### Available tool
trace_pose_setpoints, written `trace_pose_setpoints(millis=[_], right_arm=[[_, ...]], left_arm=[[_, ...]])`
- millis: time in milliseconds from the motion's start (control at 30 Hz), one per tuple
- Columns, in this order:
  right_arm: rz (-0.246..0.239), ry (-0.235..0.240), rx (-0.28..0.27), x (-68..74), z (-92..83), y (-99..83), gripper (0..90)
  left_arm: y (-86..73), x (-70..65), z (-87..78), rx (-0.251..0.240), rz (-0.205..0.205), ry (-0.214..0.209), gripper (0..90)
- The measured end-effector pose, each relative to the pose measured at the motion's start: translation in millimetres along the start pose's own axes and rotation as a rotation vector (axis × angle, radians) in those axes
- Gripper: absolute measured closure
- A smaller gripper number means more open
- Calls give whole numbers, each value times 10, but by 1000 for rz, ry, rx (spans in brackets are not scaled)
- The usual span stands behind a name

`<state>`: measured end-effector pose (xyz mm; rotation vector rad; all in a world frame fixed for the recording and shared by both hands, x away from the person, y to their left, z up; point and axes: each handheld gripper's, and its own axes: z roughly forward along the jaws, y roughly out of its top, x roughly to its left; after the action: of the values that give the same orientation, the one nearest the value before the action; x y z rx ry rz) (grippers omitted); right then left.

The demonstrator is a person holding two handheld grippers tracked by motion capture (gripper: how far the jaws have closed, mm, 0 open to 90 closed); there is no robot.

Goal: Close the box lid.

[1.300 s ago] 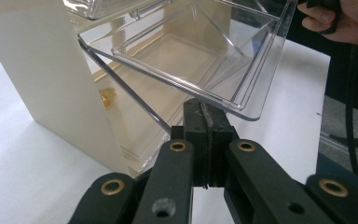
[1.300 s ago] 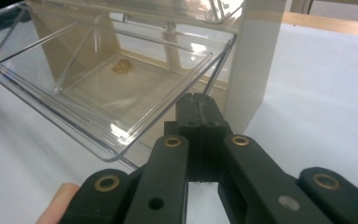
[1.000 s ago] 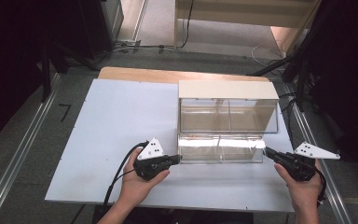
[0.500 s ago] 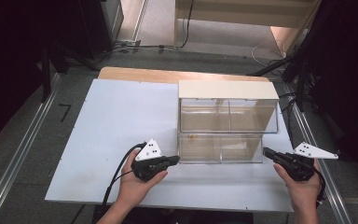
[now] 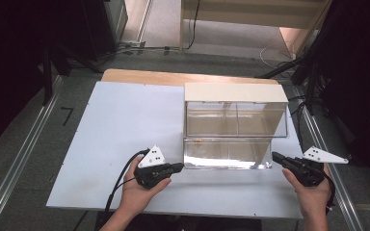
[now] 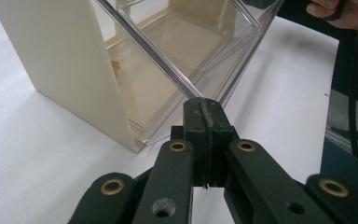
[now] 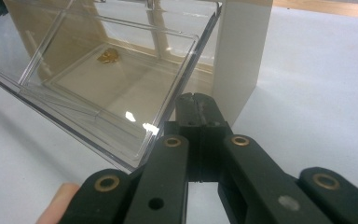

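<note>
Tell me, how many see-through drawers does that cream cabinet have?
2. The upper drawer sits closed under the cabinet's cream top; the lower drawer sticks out toward the person, between the two grippers. None seem hidden.

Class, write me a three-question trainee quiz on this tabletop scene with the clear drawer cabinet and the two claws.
1. True or false: both claws are shut.
2. Which drawer of the clear drawer cabinet stands pulled out: A upper, B lower, C neither?
3. Fill in: a small golden object lies inside the ______ drawer.

Key
1. True: the left claw and the right claw have their jaws together.
2. B: the lower drawer juts out toward the person.
3. Lower. In the right gripper view it rests on that drawer's floor; what it is cannot be told.
</note>
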<state>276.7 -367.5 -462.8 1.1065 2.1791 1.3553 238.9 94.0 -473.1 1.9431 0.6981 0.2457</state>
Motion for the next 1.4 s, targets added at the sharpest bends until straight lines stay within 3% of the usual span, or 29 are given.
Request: trace_pose_setpoints(millis=[267, 567, 1033, 1233, 1400], right_arm=[[23, 0, -11, -32, -25, -11, 880], [32, 0, -14, -45, -29, -26, 771], [75, -18, -39, -59, -88, -123, 473], [94, -52, -44, -41, -133, -204, 318], [106, -52, -54, -48, -179, -262, 222]], left_arm=[[-62, 28, -107, -45, 31, -4, 738], [-143, 139, -289, -107, -7, 18, 502], [-365, 378, -667, -186, -83, 76, 260], [-445, 472, -811, -200, -109, 90, 182], [-521, 535, -912, -209, -119, 96, 115]])
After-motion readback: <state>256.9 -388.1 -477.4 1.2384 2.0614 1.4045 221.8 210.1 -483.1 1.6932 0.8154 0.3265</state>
